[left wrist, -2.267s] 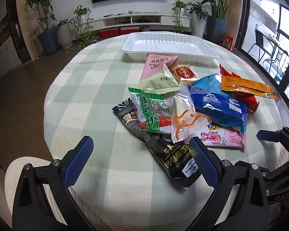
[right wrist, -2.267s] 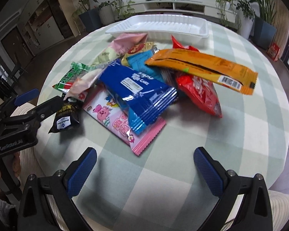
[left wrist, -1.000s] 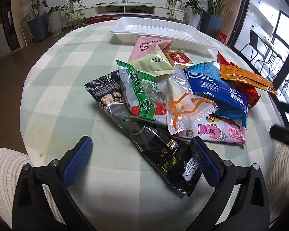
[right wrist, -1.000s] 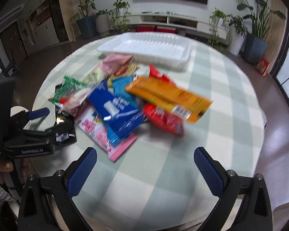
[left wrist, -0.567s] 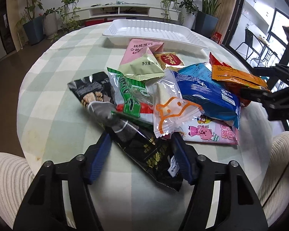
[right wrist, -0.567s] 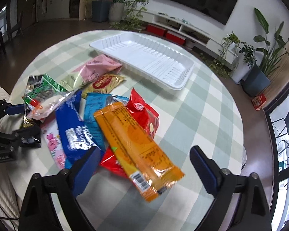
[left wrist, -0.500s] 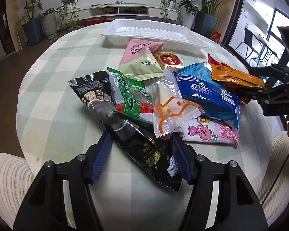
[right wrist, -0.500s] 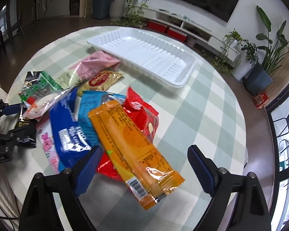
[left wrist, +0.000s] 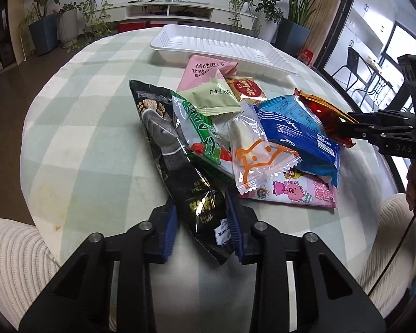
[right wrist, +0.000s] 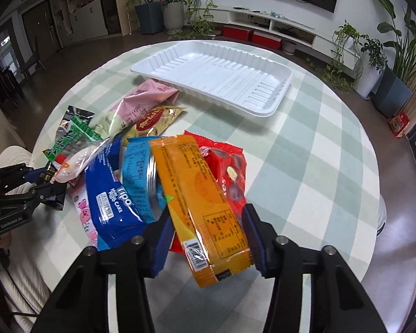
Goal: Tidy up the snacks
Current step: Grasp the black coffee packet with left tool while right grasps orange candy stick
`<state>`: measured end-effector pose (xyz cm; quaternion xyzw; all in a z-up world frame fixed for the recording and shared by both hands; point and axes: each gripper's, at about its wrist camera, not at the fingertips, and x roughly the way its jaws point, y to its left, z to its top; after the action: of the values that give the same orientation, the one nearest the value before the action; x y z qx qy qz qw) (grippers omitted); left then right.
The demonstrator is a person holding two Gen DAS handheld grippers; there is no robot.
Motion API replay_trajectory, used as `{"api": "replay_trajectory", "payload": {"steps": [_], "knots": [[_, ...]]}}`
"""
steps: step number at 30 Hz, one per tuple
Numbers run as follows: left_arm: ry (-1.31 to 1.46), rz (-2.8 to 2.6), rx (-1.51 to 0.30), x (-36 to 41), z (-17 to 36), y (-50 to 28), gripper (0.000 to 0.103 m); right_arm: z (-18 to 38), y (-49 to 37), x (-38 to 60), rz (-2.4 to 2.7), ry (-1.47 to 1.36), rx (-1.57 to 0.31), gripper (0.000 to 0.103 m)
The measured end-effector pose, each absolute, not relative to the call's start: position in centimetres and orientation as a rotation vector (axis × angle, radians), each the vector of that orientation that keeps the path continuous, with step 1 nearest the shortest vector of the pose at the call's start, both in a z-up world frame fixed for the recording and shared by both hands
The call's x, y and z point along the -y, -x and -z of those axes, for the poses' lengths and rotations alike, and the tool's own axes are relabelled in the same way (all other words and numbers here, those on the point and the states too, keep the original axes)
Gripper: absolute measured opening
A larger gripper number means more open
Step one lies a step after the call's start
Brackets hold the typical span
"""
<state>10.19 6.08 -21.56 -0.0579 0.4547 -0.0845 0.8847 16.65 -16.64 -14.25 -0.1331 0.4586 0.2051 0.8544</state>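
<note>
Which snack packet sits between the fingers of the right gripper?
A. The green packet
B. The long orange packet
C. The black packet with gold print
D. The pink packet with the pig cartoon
B: in the right wrist view the right gripper has its blue pads on either side of the long orange packet, with the white tray beyond it holding no snacks.

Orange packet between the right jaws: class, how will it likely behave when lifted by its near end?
The orange packet is long and thin, so its far end probably sags. Its glossy film looks slippery. It likely lifts lightly off the red packet.
</note>
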Motion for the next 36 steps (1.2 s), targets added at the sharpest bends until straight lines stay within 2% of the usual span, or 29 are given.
{"api": "replay_trajectory", "payload": {"steps": [9, 14, 15, 16, 17, 24, 36], "knots": [[0.148, 0.208, -0.954, -6.6, 21.6, -9.7, 0.023, 13.8, -15.6, 16.0, -0.47, 0.278, -0.934, 0.037], [0.166, 0.22, -0.956, -7.0, 21.6, -9.7, 0.021, 13.8, -15.5, 15.3, -0.494, 0.271, -0.925, 0.034], [0.175, 0.227, -0.958, -7.2, 21.6, -9.7, 0.021, 13.7, -15.4, 15.1, -0.502, 0.268, -0.917, 0.015], [0.184, 0.232, -0.959, -7.3, 21.6, -9.8, 0.02, 13.7, -15.4, 15.1, -0.512, 0.259, -0.918, 0.006], [0.196, 0.238, -0.96, -7.5, 21.7, -9.8, 0.02, 13.6, -15.4, 15.1, -0.516, 0.246, -0.914, 0.01], [0.222, 0.263, -0.958, -8.3, 21.5, -9.6, 0.018, 13.7, -15.6, 15.4, -0.565, 0.17, -0.927, 0.01], [0.243, 0.28, -0.909, -9.8, 19.7, -8.7, 0.017, 14.0, -16.2, 17.5, -0.683, -0.123, -0.959, 0.01]]}}
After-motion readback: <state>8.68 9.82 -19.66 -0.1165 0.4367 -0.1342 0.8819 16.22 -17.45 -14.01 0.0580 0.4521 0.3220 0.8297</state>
